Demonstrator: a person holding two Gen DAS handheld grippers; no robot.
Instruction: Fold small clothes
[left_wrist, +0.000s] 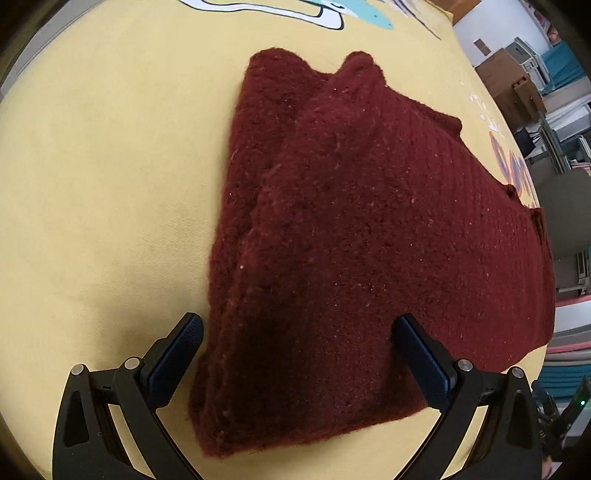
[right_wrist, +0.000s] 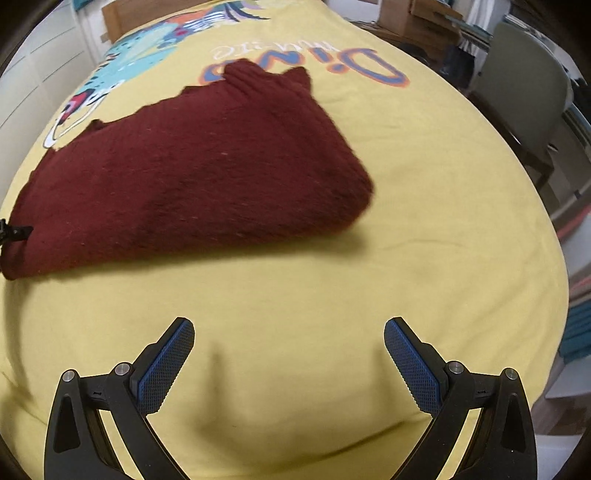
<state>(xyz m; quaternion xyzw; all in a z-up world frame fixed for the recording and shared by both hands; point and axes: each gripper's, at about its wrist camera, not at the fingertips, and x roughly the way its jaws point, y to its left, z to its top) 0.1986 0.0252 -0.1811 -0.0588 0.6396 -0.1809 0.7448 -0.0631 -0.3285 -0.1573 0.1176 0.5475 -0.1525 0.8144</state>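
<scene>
Yellow printed cloth (right_wrist: 424, 221) carries a dark red knit (left_wrist: 369, 221), already folded. Left gripper (left_wrist: 295, 332) and right gripper (right_wrist: 288, 332) are wide open, empty. Better pinch the near edge squarely.

A surface covered by a yellow cloth printed with a colourful dinosaur and lettering (right_wrist: 424, 229) is seen, on which a folded dark red knitted garment (right_wrist: 192, 177) is laid, directly ahead of the left gripper (left_wrist: 297, 328) and ahead-left of the right gripper (right_wrist: 289, 332).
</scene>
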